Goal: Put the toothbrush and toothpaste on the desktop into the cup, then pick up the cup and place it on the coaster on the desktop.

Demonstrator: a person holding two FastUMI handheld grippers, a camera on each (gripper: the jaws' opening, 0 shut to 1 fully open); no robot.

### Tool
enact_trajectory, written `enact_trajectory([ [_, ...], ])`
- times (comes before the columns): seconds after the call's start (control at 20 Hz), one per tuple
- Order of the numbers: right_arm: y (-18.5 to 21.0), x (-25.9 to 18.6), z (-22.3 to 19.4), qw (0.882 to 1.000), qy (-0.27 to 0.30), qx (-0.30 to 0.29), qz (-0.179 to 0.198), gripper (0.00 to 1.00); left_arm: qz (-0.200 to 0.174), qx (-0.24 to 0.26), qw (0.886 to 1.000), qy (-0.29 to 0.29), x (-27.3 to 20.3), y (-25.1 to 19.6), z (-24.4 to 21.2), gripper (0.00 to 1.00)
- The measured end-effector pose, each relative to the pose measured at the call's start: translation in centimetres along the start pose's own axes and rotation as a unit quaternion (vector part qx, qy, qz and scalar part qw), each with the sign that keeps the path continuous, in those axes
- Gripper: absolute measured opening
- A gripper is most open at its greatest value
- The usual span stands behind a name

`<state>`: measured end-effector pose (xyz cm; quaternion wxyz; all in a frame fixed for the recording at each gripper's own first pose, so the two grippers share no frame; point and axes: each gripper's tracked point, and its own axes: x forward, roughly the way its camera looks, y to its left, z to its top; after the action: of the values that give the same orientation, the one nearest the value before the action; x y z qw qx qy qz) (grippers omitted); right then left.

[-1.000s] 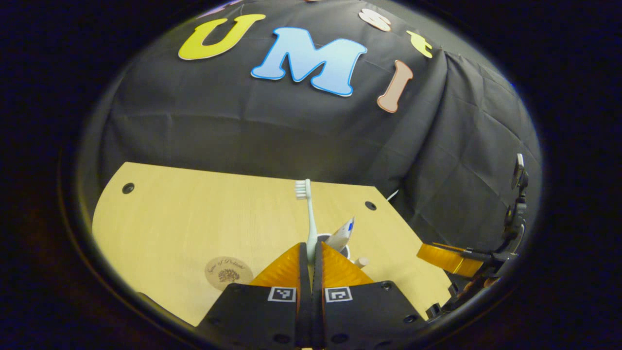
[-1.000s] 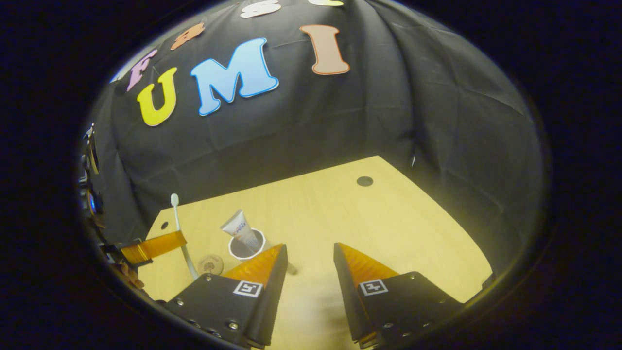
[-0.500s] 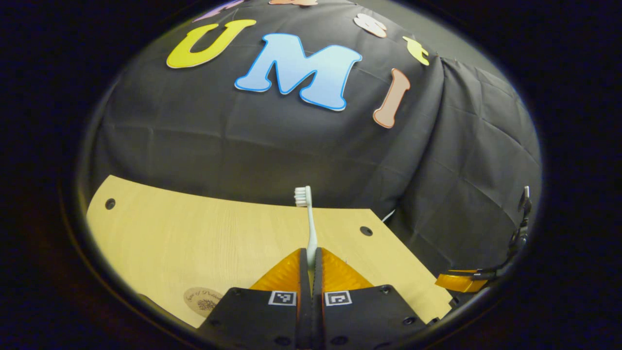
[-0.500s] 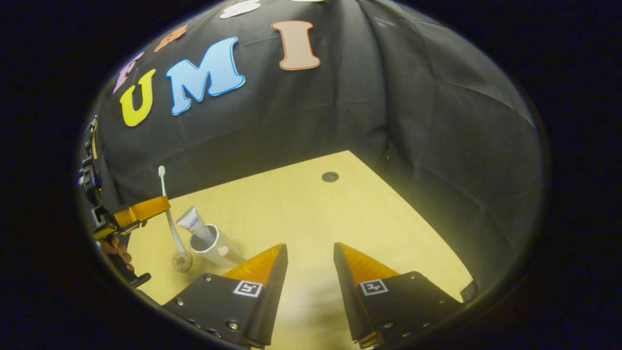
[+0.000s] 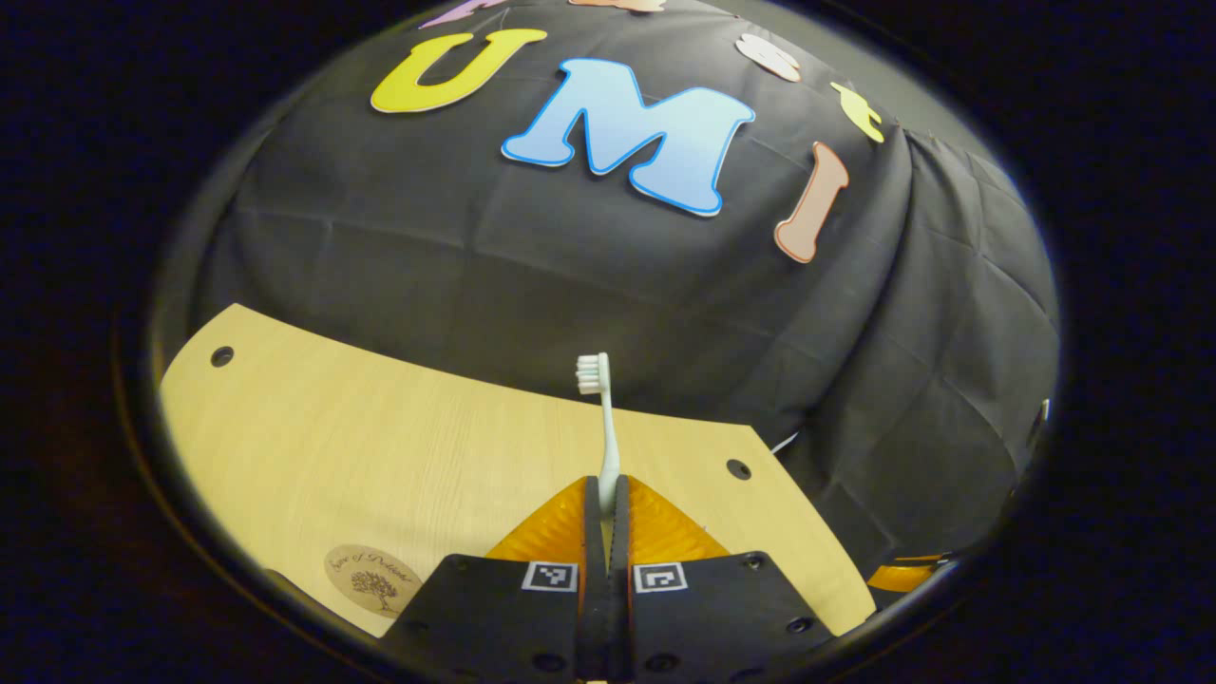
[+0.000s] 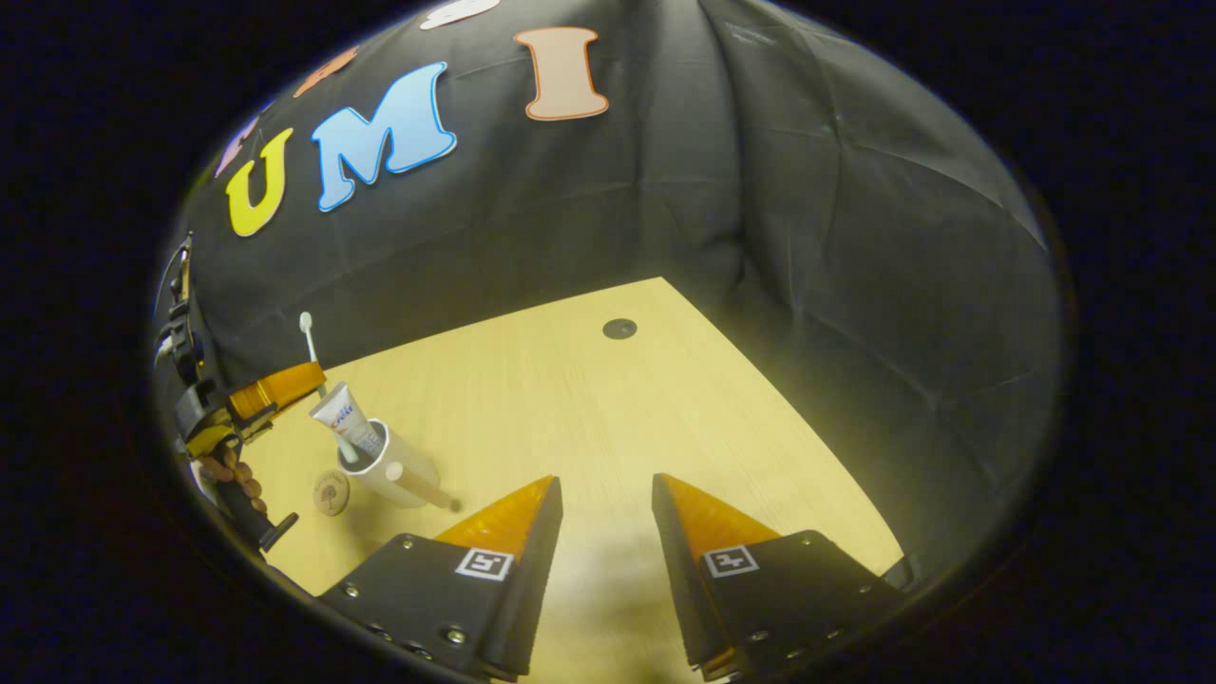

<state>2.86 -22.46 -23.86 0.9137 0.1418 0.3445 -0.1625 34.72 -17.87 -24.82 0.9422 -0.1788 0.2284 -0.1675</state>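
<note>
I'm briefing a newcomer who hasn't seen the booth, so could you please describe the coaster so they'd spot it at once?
On the pale wooden desktop, look just beside the white cup. The coaster is the small flat tan disc with a dark tree motif, lying flat while its neighbours stand tall.

In the right gripper view, the toothpaste (image 6: 339, 416) stands in the cup (image 6: 394, 467); the coaster (image 6: 331, 493) lies on the desktop (image 6: 608, 418), left of the cup.

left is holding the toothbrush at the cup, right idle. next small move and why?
Probably ease the left gripper down a little, then open. It is shut on the toothbrush, held upright, and in the right gripper view the brush's lower end seems to sit at the mouth of the cup, beside the toothpaste. The right gripper is open, clear of the cup.
</note>
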Motion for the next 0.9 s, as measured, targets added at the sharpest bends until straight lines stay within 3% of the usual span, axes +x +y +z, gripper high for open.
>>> enact_trajectory([
  [0.45, 0.3, 0.4, 0.1, 1.000, 0.005, -0.002, 0.008, 0.58, 0.059, 0.064, 0.996, -0.010, -0.4, 0.6, -1.7, 0.08],
  [0.55, 0.5, 0.4, 0.2, 1.000, 0.007, -0.002, 0.010, 0.58, 0.060, 0.062, 0.996, -0.005, -0.7, 0.6, -1.9, 0.16],
  [0.65, 0.9, 0.4, 0.3, 1.000, 0.008, -0.002, 0.013, 0.58, 0.058, 0.056, 0.997, 0.004, -1.0, 0.6, -2.4, 0.39],
  [0.7, 1.1, 0.5, 0.4, 1.000, 0.008, -0.002, 0.015, 0.58, 0.062, 0.055, 0.996, 0.008, -1.1, 0.8, -2.6, 0.60],
  [0.75, 1.3, 0.6, 0.4, 1.000, 0.008, -0.003, 0.017, 0.58, 0.065, 0.053, 0.996, 0.009, -1.3, 0.9, -2.7, 0.69],
  [0.85, 2.0, 0.8, 0.6, 1.000, 0.007, -0.009, 0.024, 0.58, 0.065, 0.045, 0.997, 0.005, -2.0, 0.9, -2.6, 0.86],
  [0.9, 2.3, 0.8, 0.7, 1.000, 0.007, -0.013, 0.027, 0.58, 0.068, 0.044, 0.997, 0.004, -2.4, 1.0, -2.4, 0.79],
])
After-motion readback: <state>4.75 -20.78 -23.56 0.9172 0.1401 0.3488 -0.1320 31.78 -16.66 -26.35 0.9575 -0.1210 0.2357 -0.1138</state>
